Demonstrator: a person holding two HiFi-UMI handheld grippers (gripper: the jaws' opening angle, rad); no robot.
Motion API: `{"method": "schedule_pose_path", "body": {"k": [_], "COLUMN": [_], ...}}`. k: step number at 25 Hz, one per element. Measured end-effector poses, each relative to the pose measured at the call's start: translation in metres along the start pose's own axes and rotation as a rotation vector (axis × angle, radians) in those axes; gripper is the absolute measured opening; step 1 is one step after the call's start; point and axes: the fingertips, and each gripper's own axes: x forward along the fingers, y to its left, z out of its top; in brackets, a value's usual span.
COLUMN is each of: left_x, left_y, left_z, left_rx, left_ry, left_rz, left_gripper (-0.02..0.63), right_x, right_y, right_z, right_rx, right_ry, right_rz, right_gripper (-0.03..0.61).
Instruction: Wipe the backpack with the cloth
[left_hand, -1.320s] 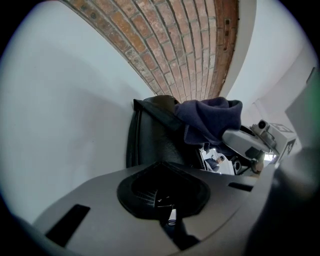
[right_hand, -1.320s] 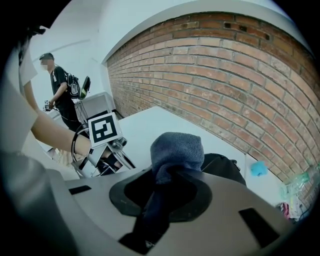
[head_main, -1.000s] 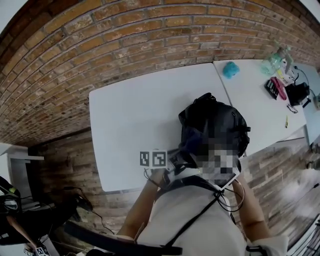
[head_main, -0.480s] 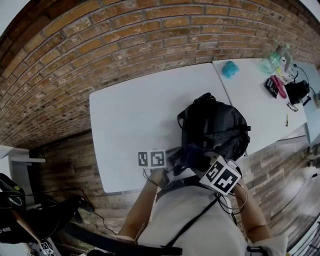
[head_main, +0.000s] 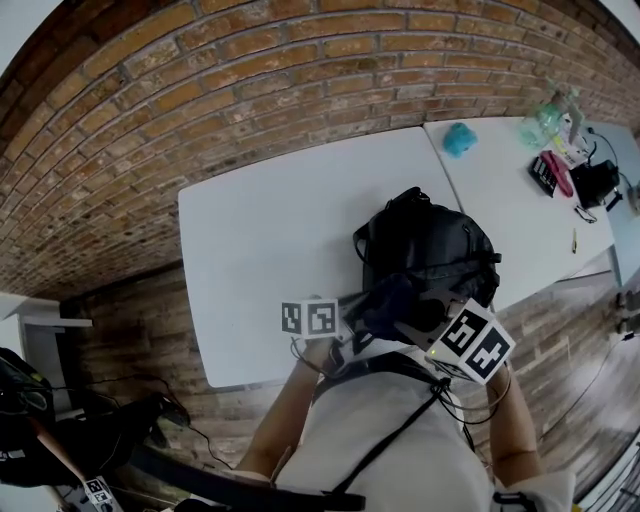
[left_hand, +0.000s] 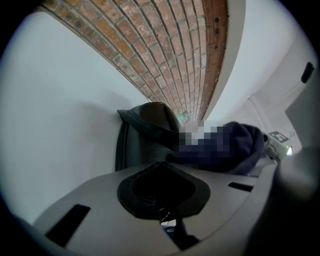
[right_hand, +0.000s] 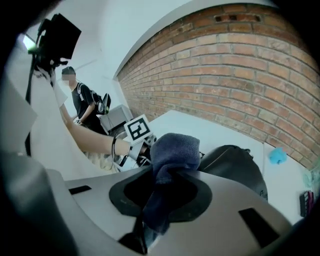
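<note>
Your right gripper (right_hand: 147, 227) is pinching the navy cloth (right_hand: 172, 150) by a thin tail, and the bunched wad stands up just on your side of the backpack (head_main: 430, 250). Your left gripper (left_hand: 167, 222) sits just left of the backpack's near edge, jaws pressed together on nothing. That is the likely trouble: with no hold on it, the backpack may slide over the white table (head_main: 260, 230) when you drag the cloth, and a strap could tug the tail out of the jaws. Only the right gripper view shows the pinch, since the head view hides it behind the marker cube. Only the left gripper view shows that those jaws are empty. The head view alone shows the turquoise lump (head_main: 460, 138) well beyond the backpack, near the brick wall (head_main: 250, 90).
</note>
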Motion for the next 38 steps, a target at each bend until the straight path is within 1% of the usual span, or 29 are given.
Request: {"method": "schedule_pose_path", "body": {"k": [3, 6, 9, 12, 15, 18, 22, 27, 33, 38], "left_x": [0.002, 0.002, 0.003, 0.003, 0.003, 0.004, 0.004, 0.003, 0.004, 0.004], "left_y": [-0.001, 0.0, 0.0, 0.001, 0.001, 0.0, 0.001, 0.001, 0.001, 0.001], "left_z": [-0.002, -0.002, -0.002, -0.002, -0.002, -0.002, -0.002, -0.002, -0.002, -0.002], "left_rx": [0.024, 0.015, 0.009, 0.006, -0.001, -0.005, -0.003, -0.007, -0.012, -0.008], "left_ry": [0.008, 0.003, 0.004, 0.009, 0.01, 0.012, 0.018, 0.019, 0.023, 0.027], "left_rz": [0.015, 0.016, 0.016, 0.017, 0.012, 0.012, 0.016, 0.013, 0.013, 0.012], "left_gripper": [0.005, 0.005, 0.005, 0.005, 0.005, 0.005, 0.005, 0.005, 0.005, 0.005], "right_x": [-0.02, -0.033, -0.04, -0.038, -0.028, -0.01, 0.014, 0.031, 0.032, 0.028], "right_y": [-0.039, -0.082, -0.118, -0.148, -0.174, -0.194, -0.21, -0.207, -0.195, -0.182], "right_z": [0.026, 0.044, 0.056, 0.065, 0.067, 0.059, 0.041, 0.026, 0.02, 0.015], "right_rx": [0.05, 0.101, 0.13, 0.16, 0.186, 0.215, 0.269, 0.289, 0.292, 0.313], "right_ry": [-0.138, -0.245, -0.31, -0.344, -0.34, -0.299, -0.239, -0.179, -0.158, -0.161], "right_rz": [-0.1, -0.2, -0.29, -0.349, -0.394, -0.425, -0.44, -0.43, -0.414, -0.404], "right_gripper": [0.077, 0.077, 0.077, 0.077, 0.077, 0.077, 0.077, 0.077, 0.077, 0.077]}}
